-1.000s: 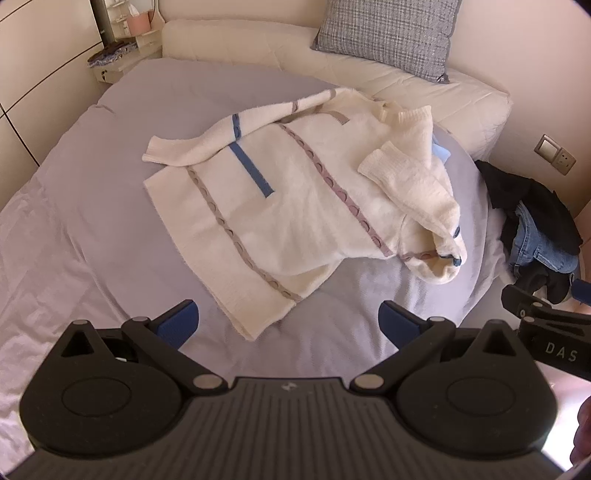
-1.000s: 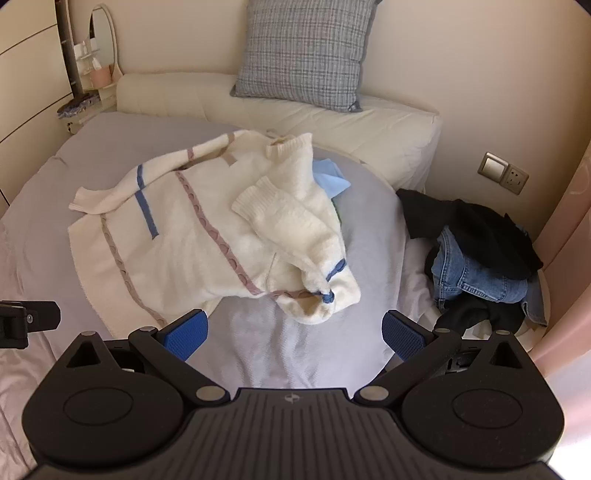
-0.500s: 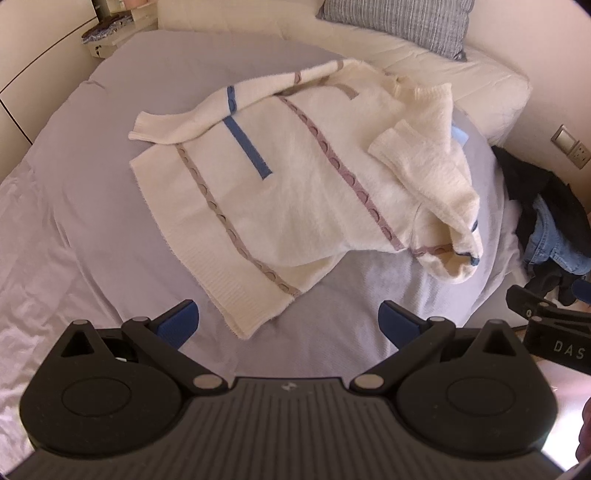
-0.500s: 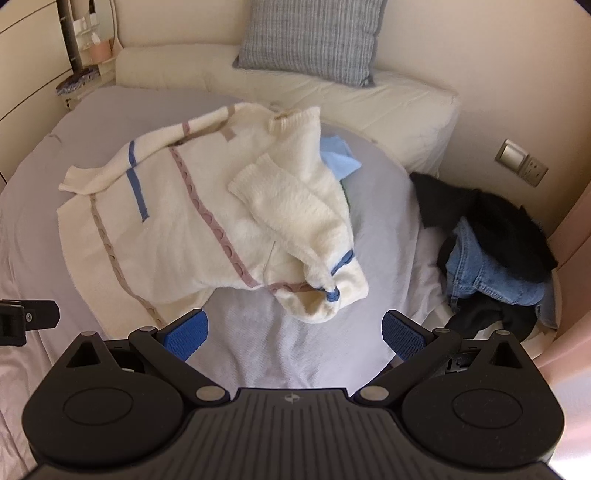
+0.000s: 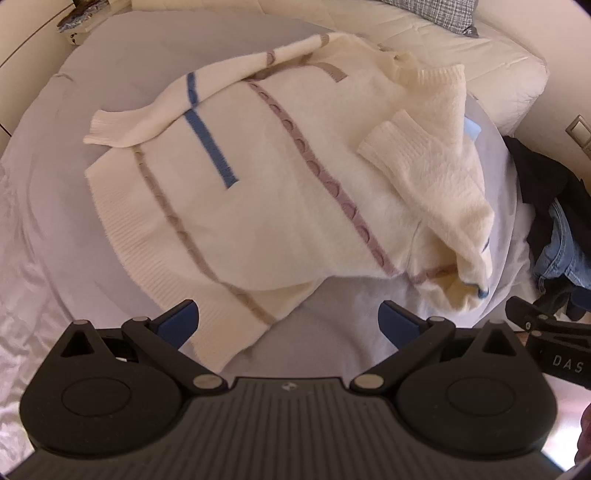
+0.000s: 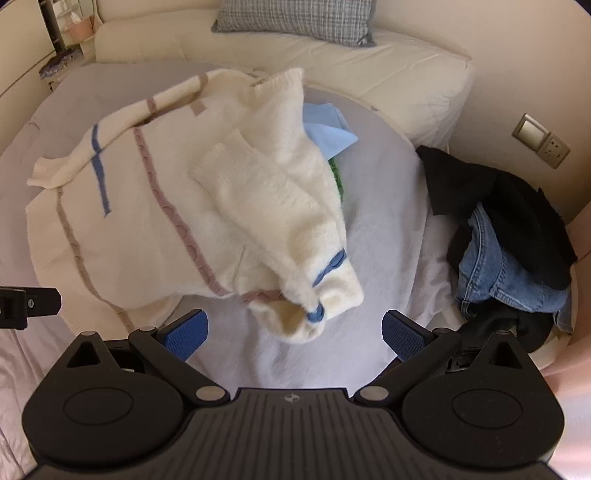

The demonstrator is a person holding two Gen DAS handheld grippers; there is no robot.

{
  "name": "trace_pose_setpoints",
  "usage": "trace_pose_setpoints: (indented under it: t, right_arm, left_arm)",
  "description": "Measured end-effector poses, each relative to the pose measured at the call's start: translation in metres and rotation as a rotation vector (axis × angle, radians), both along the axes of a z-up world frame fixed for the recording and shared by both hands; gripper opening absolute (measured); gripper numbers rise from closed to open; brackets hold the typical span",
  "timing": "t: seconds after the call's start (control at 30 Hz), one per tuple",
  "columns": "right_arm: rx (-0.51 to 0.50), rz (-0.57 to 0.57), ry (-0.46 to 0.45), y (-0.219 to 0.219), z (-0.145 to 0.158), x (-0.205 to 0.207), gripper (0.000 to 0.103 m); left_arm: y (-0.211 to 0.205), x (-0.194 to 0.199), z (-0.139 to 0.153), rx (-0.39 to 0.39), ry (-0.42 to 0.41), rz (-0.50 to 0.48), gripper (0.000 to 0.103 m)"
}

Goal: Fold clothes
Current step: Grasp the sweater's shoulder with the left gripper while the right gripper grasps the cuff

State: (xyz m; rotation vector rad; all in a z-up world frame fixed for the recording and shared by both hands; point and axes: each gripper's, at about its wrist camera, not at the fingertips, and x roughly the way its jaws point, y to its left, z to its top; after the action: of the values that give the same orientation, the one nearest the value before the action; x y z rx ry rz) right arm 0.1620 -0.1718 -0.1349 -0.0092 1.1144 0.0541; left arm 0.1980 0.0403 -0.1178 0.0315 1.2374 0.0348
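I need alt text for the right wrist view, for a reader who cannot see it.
A cream sweater with blue and mauve stripes lies crumpled on a grey bed, just ahead of the open right gripper. Dark clothes and jeans are piled at the right; a checked pillow is behind.

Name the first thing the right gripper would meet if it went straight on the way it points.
Probably the bunched sleeve end of the cream sweater. It lies just ahead of the right gripper, between the open jaws, on the grey bedsheet. Depth is unclear.
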Motion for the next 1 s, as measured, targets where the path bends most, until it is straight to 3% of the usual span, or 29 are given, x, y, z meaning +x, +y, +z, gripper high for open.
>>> trace_pose_setpoints:
  t: [0.23, 0.4, 0.57, 0.63, 0.7, 0.83, 1.0]
  right_arm:
    - [-0.002, 0.018, 0.009, -0.01, -0.021, 0.049, 0.103]
    - [0.026, 0.036, -0.101, -0.023, -0.028, 0.081, 0.099]
    - [0.063, 0.048, -0.169, -0.032, -0.035, 0.119, 0.084]
    - [0.105, 0.033, -0.177, -0.036, -0.04, 0.136, 0.067]
    - [0.172, 0.009, -0.183, -0.043, -0.045, 0.152, 0.06]
    - [0.236, -0.024, -0.194, -0.048, -0.054, 0.181, 0.058]
    - [0.288, -0.012, -0.2, -0.046, -0.062, 0.207, 0.058]
  left_arm:
    - [-0.002, 0.047, -0.025, -0.022, 0.003, -0.037, 0.102]
    - [-0.006, 0.08, -0.035, -0.05, -0.039, -0.078, 0.101]
    - [-0.004, 0.119, -0.048, -0.062, -0.052, -0.114, 0.088]
    - [-0.004, 0.134, -0.052, -0.053, -0.064, -0.133, 0.082]
    - [-0.004, 0.148, -0.057, -0.043, -0.076, -0.152, 0.077]
    - [-0.005, 0.171, -0.067, -0.032, -0.086, -0.184, 0.07]
    - [-0.005, 0.186, -0.075, -0.061, -0.094, -0.208, 0.069]
